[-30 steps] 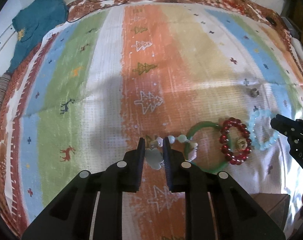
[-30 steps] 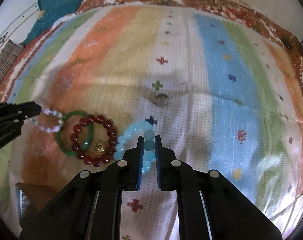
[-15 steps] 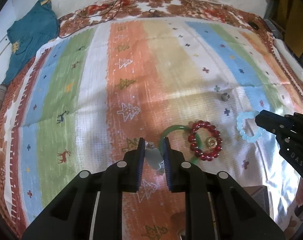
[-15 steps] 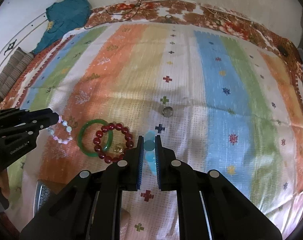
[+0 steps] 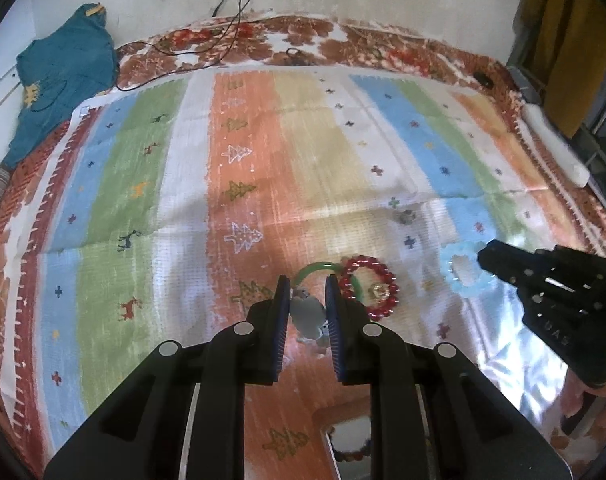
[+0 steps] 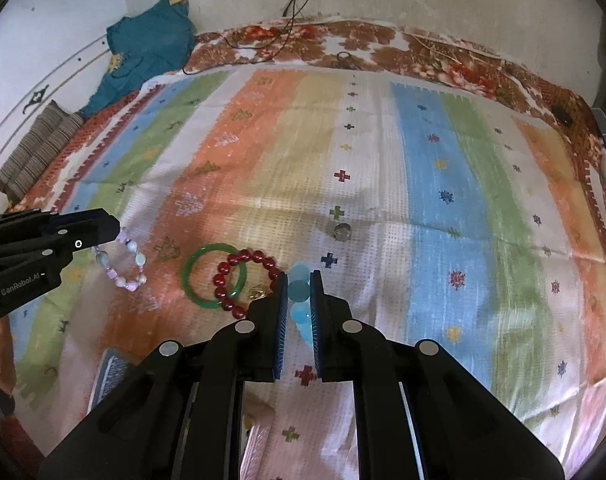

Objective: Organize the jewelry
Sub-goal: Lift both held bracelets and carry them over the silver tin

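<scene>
1. Two bracelets are in our grip at once. On the left, our left gripper [image 5: 307, 306] is closed down on the pale mixed-bead bracelet [image 6: 123, 264], which hangs from the fingertips above the striped cloth [image 6: 423, 160], clear of it as far as we can judge.
2. Next along, the green bangle [image 6: 195, 280] and the red bead bracelet [image 6: 239, 268] lie on the cloth, overlapping each other, untouched.
3. Farther right, a small ring [image 6: 342, 232] sits alone on the cloth, apart from the bracelets.
4. On the right, our right gripper [image 6: 299, 300] is clamped narrowly on the light blue bead bracelet [image 5: 463, 276], also held up off the cloth.
5. We judge the task to be early or midway: two pieces lifted, three left lying.
6. A box [image 5: 347, 440] shows at the bottom edge, between the left fingers; some beads seem to lie in it, though we cannot make them out well.
</scene>
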{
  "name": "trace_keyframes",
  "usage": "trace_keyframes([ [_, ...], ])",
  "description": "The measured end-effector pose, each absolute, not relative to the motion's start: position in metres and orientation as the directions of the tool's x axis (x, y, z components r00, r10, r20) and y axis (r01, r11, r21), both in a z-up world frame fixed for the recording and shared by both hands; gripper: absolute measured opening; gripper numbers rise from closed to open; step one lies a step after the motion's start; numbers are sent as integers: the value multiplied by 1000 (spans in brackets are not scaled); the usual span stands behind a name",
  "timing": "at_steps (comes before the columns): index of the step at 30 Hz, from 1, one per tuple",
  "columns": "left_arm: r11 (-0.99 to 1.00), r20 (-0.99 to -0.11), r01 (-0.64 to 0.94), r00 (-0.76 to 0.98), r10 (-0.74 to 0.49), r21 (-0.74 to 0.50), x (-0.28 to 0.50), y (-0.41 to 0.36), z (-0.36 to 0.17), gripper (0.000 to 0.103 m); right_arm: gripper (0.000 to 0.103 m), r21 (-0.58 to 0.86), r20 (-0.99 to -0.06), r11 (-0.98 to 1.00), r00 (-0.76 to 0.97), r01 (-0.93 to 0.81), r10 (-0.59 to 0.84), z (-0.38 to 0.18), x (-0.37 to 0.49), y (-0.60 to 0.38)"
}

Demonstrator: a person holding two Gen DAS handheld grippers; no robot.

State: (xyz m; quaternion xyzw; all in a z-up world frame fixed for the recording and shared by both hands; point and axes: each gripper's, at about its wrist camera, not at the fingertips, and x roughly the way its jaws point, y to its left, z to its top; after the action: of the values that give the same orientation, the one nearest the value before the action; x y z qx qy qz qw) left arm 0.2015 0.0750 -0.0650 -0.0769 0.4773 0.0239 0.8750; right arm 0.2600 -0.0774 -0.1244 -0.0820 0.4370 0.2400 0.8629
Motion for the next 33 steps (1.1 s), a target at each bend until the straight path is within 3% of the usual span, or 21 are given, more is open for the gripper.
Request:
trace_keyframes([
  [33,989,-765,-15,635,-104,-147,127,39,-14,17,12,90,-697,841,569,-534,436,-80,184,-90],
])
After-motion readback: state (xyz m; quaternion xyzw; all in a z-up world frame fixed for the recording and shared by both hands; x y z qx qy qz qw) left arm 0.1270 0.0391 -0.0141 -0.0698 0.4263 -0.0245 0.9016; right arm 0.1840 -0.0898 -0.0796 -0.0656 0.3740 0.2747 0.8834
